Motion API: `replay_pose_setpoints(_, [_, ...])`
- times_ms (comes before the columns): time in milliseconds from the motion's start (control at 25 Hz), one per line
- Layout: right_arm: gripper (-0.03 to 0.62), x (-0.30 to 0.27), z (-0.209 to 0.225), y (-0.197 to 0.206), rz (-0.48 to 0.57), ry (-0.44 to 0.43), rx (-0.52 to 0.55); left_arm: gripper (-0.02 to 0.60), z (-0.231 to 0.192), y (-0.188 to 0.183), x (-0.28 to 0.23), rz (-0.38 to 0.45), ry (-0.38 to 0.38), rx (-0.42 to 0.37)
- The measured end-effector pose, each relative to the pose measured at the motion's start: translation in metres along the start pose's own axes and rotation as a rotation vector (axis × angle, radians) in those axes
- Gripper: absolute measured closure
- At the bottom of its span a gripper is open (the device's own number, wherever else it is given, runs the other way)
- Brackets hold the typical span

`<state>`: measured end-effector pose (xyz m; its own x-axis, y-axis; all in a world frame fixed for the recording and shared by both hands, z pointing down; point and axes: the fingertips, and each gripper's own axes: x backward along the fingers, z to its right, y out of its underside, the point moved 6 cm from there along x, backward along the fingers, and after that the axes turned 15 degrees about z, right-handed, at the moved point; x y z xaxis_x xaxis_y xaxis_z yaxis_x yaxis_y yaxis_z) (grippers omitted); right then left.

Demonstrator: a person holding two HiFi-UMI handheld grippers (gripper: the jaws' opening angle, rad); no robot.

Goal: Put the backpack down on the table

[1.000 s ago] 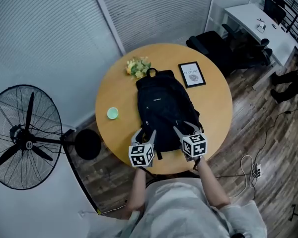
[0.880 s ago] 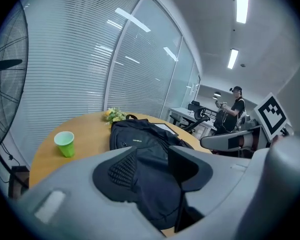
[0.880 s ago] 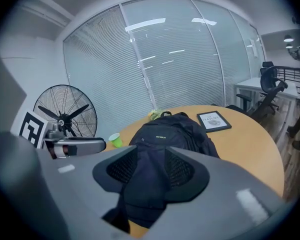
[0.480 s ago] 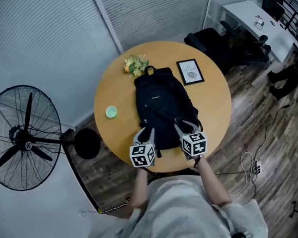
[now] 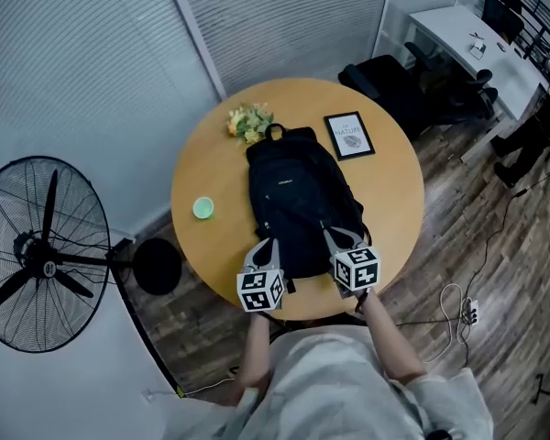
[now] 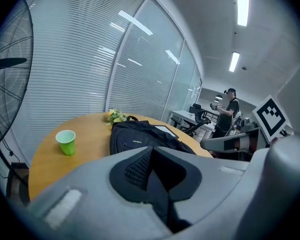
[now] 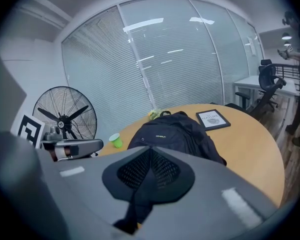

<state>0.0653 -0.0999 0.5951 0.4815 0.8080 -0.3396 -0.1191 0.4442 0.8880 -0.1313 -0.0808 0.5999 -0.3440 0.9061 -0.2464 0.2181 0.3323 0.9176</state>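
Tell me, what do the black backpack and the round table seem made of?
Backpack: looks like matte black woven fabric, probably nylon; it slumps in soft folds.
Table: smooth light wood or wood-look laminate, faint sheen; I cannot tell which.

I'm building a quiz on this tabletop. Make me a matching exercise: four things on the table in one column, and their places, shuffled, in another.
Places as the head view shows them.

1. backpack
2. green cup
3. framed picture
4. flowers

A. beside the backpack's top handle, near the far edge
B. alone, left of the backpack
C. lying across the middle of the table
D. right of the backpack's top end

Pairs: 1-C, 2-B, 3-D, 4-A
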Motion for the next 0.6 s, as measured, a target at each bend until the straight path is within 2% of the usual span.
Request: replay_pose_setpoints(600, [0.592,0.0059,0.0058,0.0009,0.002,0.019,-0.002,0.578,0.0070,0.0051,-0.0060,-0.034,0.030,-0.027])
